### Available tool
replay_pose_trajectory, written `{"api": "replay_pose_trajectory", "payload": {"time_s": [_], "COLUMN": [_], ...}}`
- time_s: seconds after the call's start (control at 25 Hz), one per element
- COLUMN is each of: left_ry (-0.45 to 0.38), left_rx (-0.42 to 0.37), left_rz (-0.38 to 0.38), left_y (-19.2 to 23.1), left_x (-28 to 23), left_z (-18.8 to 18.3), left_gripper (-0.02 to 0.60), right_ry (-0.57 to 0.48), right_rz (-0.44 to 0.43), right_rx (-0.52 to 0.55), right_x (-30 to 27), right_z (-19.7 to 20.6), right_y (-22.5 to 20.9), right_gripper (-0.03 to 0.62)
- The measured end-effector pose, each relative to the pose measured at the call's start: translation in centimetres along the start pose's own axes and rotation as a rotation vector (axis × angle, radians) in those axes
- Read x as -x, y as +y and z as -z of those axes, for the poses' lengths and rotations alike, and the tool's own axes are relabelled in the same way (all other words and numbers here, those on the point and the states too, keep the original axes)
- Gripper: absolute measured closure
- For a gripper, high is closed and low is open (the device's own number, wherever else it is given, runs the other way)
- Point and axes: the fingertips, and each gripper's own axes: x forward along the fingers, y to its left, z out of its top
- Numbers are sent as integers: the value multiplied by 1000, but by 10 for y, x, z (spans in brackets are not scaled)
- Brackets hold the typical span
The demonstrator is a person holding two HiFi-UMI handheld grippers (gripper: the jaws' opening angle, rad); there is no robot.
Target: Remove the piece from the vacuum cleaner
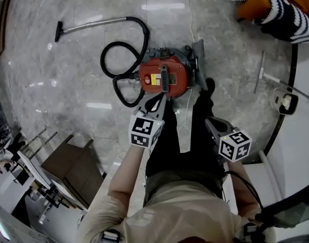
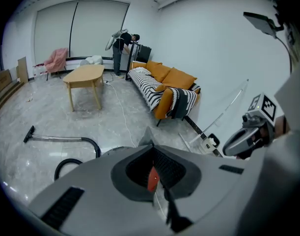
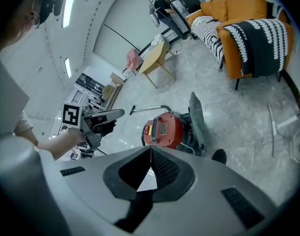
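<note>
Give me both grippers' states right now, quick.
Left gripper: closed, holding nothing.
Right gripper: closed, holding nothing.

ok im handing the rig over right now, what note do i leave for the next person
Left hand-held gripper: shut, empty, in the air over the vacuum cleaner.
Right hand-held gripper: shut, empty, in the air nearer the person.
Things: the red vacuum cleaner sits on the floor at the person's feet. Its hose is looped on its left, and a grey panel is on its right.
Done: nothing; no piece is off yet.
Left: lower a gripper, open it, grip the piece and pull it off.
</note>
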Motion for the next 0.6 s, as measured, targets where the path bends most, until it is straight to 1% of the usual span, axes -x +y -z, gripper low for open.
{"api": "replay_pose_trajectory", "payload": {"time_s": [0.12, 0.24, 0.4, 0.6], "left_ry": [-16, -23, -33, -23], "left_rx": [-7, -17, -11, 2], "left_rz": [-39, -62, -91, -96], "left_y": [14, 20, 33, 36], "left_x": [-16, -29, -42, -56], "left_z": [5, 11, 17, 31], "left_gripper": [577, 577, 577, 577], "right_ry": [34, 66, 75, 58], "right_rz": [-26, -28, -23, -14], "right_rx": [7, 7, 27, 51], "right_x": [-19, -32, -52, -67], "right_z": [11, 19, 9, -6], "right_y": [-5, -15, -32, -58], "right_gripper": [592, 592, 592, 592]}}
